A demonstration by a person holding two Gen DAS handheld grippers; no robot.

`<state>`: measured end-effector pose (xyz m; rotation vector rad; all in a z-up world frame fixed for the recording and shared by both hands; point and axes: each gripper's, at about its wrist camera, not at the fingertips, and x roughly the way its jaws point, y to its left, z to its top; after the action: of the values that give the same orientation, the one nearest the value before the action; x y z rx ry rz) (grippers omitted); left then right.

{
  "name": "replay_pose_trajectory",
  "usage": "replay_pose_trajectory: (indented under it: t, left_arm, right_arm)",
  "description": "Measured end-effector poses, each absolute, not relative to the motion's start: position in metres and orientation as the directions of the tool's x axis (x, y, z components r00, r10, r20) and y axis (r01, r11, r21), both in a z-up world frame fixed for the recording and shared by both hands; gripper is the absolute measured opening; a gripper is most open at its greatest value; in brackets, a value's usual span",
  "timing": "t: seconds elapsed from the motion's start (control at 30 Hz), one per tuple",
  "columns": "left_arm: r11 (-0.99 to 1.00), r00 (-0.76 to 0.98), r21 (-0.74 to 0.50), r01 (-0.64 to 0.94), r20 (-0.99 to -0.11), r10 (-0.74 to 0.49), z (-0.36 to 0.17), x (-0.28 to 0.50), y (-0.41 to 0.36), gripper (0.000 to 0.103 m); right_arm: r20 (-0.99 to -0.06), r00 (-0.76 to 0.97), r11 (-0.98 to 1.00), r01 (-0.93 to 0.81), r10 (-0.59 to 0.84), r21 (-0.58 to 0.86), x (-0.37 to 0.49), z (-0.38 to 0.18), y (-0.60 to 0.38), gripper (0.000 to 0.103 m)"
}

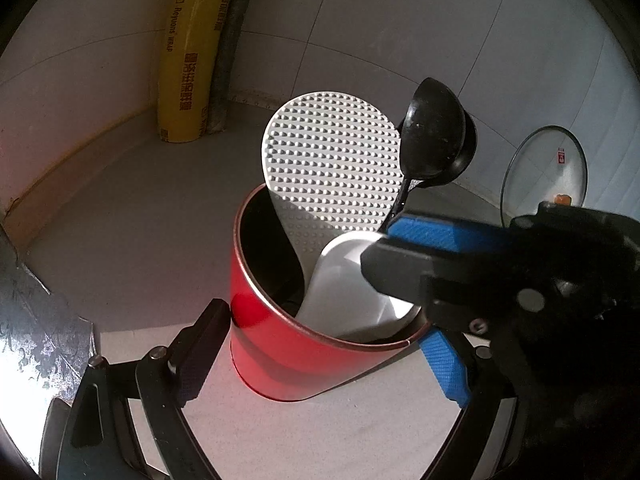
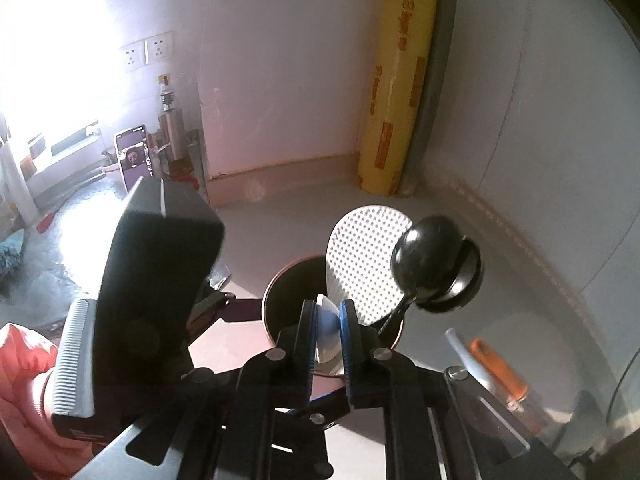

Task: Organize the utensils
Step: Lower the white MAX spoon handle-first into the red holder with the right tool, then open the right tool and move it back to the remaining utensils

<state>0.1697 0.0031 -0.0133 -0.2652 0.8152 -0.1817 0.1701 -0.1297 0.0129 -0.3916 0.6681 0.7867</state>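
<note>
A red cylindrical holder [image 1: 304, 352] stands on the grey counter. My left gripper [image 1: 320, 360] is shut on it, one finger on each side of its wall. Standing in it are a white dotted rice paddle [image 1: 332, 160] and a black ladle [image 1: 436, 136]. A white spoon [image 1: 352, 280] leans in the holder's mouth. My right gripper [image 1: 380, 244] comes in from the right, shut on the spoon's upper end. In the right wrist view the white spoon [image 2: 328, 328] sits pinched between the right gripper's [image 2: 328, 320] blue pads, above the holder's dark mouth [image 2: 280, 284], with paddle [image 2: 368, 256] and ladle [image 2: 432, 260] behind.
A yellow cling-wrap roll [image 1: 188, 60] leans in the wall corner behind. A glass lid [image 1: 544, 168] leans on the right wall. A patterned metal blade [image 1: 32, 320] lies at the left. A phone [image 2: 134, 156] and bottles stand far left. An orange-handled tool [image 2: 496, 368] lies at the right.
</note>
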Motion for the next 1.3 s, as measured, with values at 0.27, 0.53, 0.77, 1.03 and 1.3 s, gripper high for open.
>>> replay_pose_trajectory:
  t: [0.27,0.53,0.77,1.03,1.3]
  left_arm:
    - [0.952,0.673,-0.3,0.056,-0.693,-0.258,-0.014,0.171,0.004,0.092]
    - [0.953,0.672,-0.299,0.056,-0.695,-0.257,-0.015,0.175,0.007,0.092]
    - [0.957,0.674,-0.287,0.053,-0.697,-0.246,-0.015,0.178,0.002,0.092]
    - [0.961,0.672,-0.273,0.049,-0.703,-0.234,-0.011,0.17,-0.006,0.092]
    - [0.965,0.667,-0.257,0.047,-0.711,-0.222,-0.012,0.169,-0.008,0.092]
  right_arm:
    - [-0.672,0.501,0.665,-0.746,0.545,-0.017,0.174,0.017,-0.136,0.015]
    - [-0.642,0.516,0.676,-0.737,0.568,0.005,0.17,0.029,-0.144,0.015]
    - [-0.624,0.536,0.712,-0.701,0.569,0.046,0.171,0.035,-0.164,0.015]
    - [-0.633,0.57,0.789,-0.605,0.524,0.109,0.179,0.028,-0.202,0.038]
    - [-0.644,0.606,0.863,-0.472,0.466,0.18,0.194,0.01,-0.254,0.085]
